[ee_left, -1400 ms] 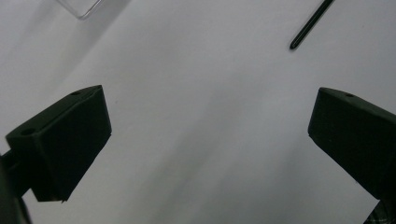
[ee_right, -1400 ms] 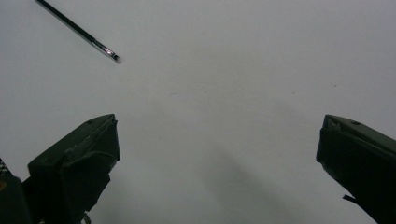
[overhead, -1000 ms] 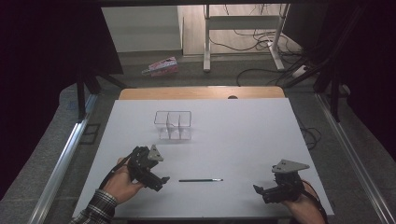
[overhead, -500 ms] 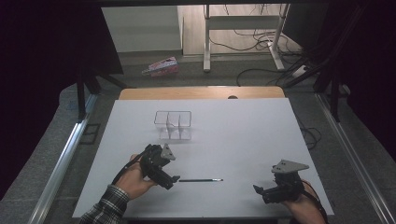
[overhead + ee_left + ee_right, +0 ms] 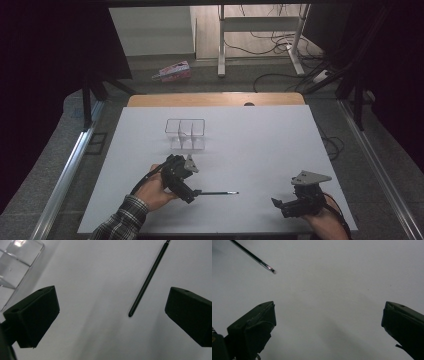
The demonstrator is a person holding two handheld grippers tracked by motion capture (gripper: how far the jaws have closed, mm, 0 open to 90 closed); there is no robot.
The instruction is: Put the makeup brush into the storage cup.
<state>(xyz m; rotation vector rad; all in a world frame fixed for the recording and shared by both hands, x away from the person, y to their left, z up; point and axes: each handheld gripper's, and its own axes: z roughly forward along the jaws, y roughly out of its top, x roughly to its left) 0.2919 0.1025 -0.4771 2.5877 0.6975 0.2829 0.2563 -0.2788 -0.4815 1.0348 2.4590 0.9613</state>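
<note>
A thin dark pen (image 5: 218, 192) lies flat on the white table (image 5: 260, 145), pointing left to right. My left gripper (image 5: 192, 195) hovers at the pen's left end with both jaws wide apart; the pen (image 5: 147, 281) lies between and ahead of those jaws, touching neither. The left gripper (image 5: 112, 315) is open and holds nothing. My right gripper (image 5: 279, 206) rests near the table's front right, open and empty, aimed left toward the pen's tip (image 5: 268, 267). In the right gripper view my right gripper (image 5: 329, 325) has bare table between its jaws.
A clear plastic divided box (image 5: 186, 134) stands on the table behind the left gripper; its corner (image 5: 17, 262) appears at the upper left of the left gripper view. A wooden strip (image 5: 215, 99) edges the table's far side. Cables and a pink packet (image 5: 172, 71) lie on the floor beyond.
My left gripper has moved right and slightly forward, from the table's left side up to the pen's left end. The right gripper and the pen have stayed put.
</note>
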